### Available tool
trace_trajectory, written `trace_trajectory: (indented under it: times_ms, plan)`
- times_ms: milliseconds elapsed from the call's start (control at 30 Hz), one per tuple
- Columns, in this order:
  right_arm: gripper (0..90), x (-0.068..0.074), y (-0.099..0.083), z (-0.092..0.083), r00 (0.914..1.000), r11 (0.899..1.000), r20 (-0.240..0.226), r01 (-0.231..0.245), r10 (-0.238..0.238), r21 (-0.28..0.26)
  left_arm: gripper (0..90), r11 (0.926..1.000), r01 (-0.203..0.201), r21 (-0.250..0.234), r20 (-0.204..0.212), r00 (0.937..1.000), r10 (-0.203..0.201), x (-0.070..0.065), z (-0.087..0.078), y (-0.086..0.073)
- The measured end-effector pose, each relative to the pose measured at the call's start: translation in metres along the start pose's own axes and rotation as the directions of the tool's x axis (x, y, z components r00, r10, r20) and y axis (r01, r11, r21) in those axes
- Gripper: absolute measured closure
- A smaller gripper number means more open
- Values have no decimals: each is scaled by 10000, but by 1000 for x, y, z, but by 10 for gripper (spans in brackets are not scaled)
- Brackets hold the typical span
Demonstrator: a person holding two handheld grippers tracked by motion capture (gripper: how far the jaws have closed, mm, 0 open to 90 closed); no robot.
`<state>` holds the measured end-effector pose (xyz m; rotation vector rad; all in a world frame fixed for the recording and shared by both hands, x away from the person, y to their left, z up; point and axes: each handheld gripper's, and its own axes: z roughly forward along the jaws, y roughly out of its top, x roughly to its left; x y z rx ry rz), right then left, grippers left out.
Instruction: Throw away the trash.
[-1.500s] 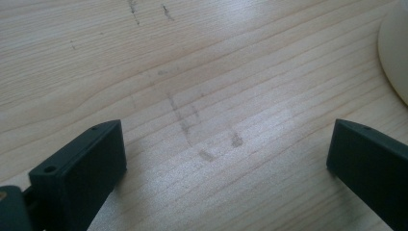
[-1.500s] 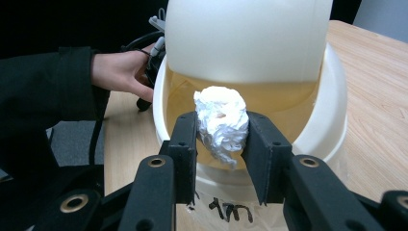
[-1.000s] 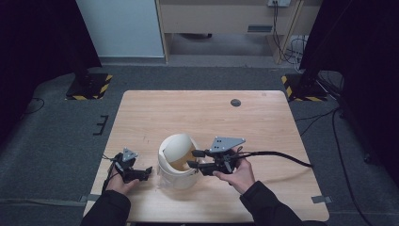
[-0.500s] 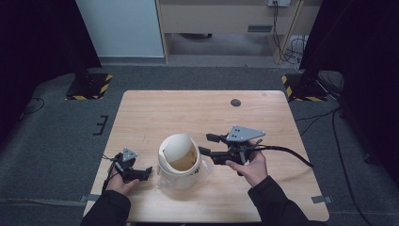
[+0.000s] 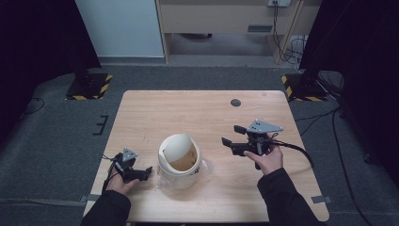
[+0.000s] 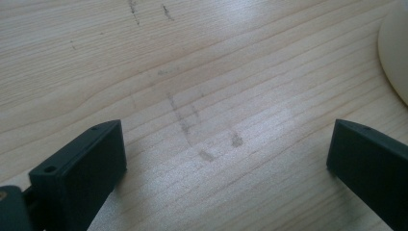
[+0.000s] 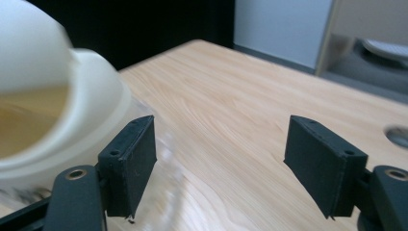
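A cream-white tub [image 5: 179,165] stands on the wooden table [image 5: 197,113] near its front edge, and its round lid [image 5: 175,145] is tilted up on the rim. My right gripper [image 5: 232,134] hovers to the tub's right and points toward it. Its jaws have just been opening and nothing is between them. In the right gripper view the right gripper [image 7: 219,163] faces bare wood, with the tub [image 7: 82,115] at the left. My left gripper [image 5: 146,173] rests low at the tub's left, open. In the left gripper view the left gripper [image 6: 226,159] frames scuffed wood, and the tub's edge [image 6: 395,57] shows at the right.
Clear plastic film [image 5: 206,165] lies around the tub's base. A small dark round hole [image 5: 235,102] sits near the table's far edge. The floor around the table is grey carpet, with dark stands at the back corners and cables at the right.
My right gripper has drawn back to the right, away from the tub, and its jaws have spread apart. The left gripper and the tub have stayed put.
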<state>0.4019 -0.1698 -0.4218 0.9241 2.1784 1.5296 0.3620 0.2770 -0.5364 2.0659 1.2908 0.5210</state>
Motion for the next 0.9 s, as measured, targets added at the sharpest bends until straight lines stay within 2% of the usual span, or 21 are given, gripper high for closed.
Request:
trace_trajectory:
  times_ms: [67, 133, 200, 300, 400, 500, 567, 633, 900]
  plan:
    - [257, -4, -5, 1, 9999, 9999, 128, -71, 69, 144, 0, 10000, -1, 1, 1, 10000, 1, 0, 0, 0]
    - [244, -16, -17, 3, 9988, 9977, 486, -126, 93, 673, 0, 10000, -1, 1, 0, 10000, 1, 0, 0, 0]
    - [242, -19, -21, 4, 9980, 9970, 610, -212, 167, 746, 0, 10000, 0, 1, 0, 10000, 0, 0, 0, 0]
    - [241, -33, -34, 4, 9942, 9928, 1064, -256, 131, 1166, 0, 10000, -2, 2, 0, 10000, 2, 0, 0, 0]
    - [241, -39, -40, 4, 9921, 9900, 1249, -307, 134, 1379, 0, 10000, -1, 2, 1, 10000, 1, 0, 0, 0]
    - [238, -49, -50, 3, 9886, 9848, 1502, -394, 138, 1692, 0, 10000, -4, 1, -2, 10000, 4, 0, 0, 0]
    - [233, -59, -60, 1, 9837, 9769, 1791, -545, 170, 2069, 0, 10000, 0, -1, 0, 10000, 0, 0, 0, 0]
    - [227, -64, -66, 0, 9804, 9746, 1964, -565, 132, 2169, 0, 10000, 24, -14, 12, 10000, -24, 0, 0, 0]
    - [196, -78, -80, -2, 9729, 9611, 2312, -664, 26, 2682, 0, 10000, -20, -5, 72, 10000, 20, 1, 0, 0]
